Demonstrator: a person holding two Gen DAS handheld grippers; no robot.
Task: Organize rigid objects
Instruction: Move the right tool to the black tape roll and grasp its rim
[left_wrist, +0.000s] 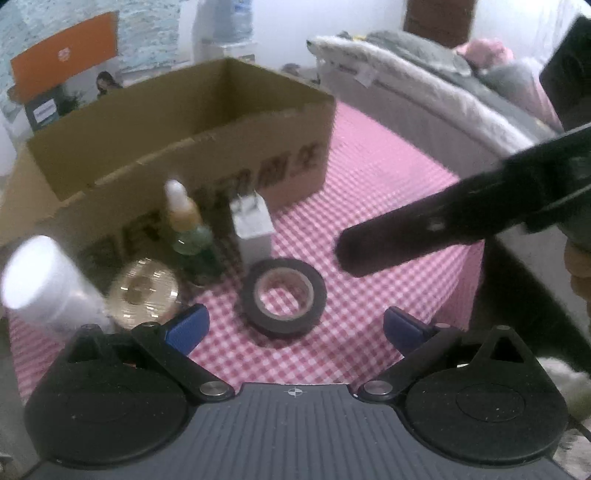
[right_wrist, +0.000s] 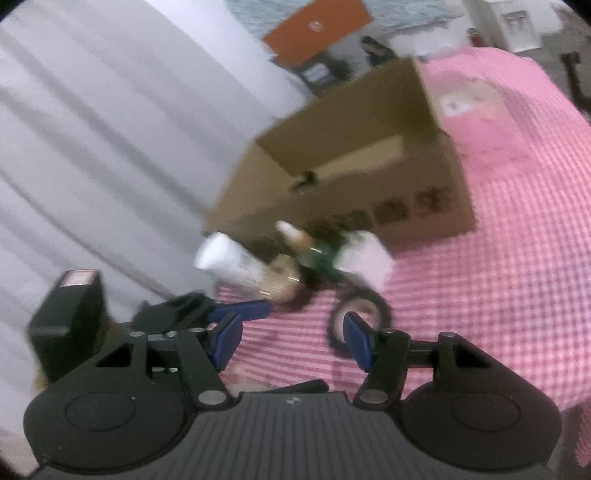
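On the pink checked tablecloth (left_wrist: 388, 177), in front of an open cardboard box (left_wrist: 177, 147), stand a white bottle (left_wrist: 40, 284), a gold round tin (left_wrist: 144, 291), a green dropper bottle (left_wrist: 188, 236) and a white plug adapter (left_wrist: 253, 229). A black tape roll (left_wrist: 284, 299) lies flat just ahead of my left gripper (left_wrist: 295, 328), which is open and empty. My right gripper (right_wrist: 291, 343) is open with nothing between its pads; the tape roll (right_wrist: 358, 314) lies just beyond its right pad. One black finger (left_wrist: 406, 240) of the right gripper reaches in from the right.
A bed with grey and white blankets (left_wrist: 424, 92) runs along the right, beyond the table's edge (left_wrist: 476, 266). A white curtain (right_wrist: 92, 147) hangs at the left. An orange sign (left_wrist: 66, 51) and a water dispenser (left_wrist: 229, 26) stand behind the box.
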